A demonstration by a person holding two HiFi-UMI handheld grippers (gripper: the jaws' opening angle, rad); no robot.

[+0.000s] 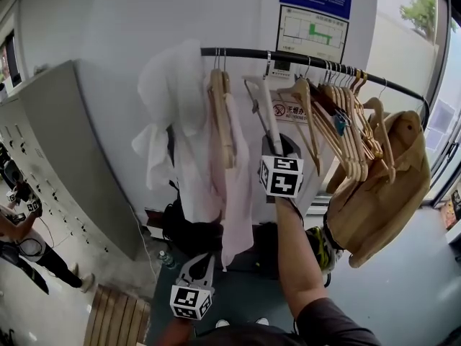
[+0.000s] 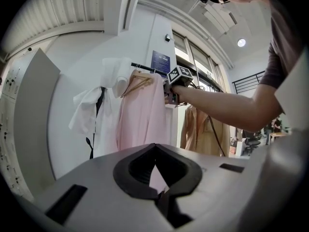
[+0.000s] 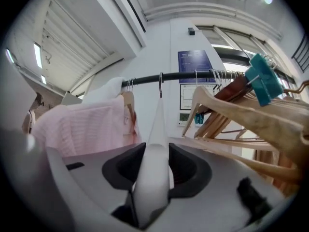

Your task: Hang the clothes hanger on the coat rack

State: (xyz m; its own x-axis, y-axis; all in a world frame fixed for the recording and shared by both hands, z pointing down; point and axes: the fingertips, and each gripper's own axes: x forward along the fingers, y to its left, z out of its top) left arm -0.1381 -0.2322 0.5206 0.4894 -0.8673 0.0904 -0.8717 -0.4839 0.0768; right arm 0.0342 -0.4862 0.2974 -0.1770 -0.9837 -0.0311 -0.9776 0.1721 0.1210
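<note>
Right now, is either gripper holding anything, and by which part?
White hanger, by its arm, sits between right gripper jaws; grip unclear. Left gripper holds nothing.

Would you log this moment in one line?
white hanger: hooked on rail; right gripper: open around it; left gripper: shut, empty

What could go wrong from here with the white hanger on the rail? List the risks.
1. The white hanger stands between the right gripper's fingers with its hook over the rail. A skewed pull-back could drag the hook off.
2. The wooden hangers crowd close on its right. The gripper may snag one when it backs out.
</note>
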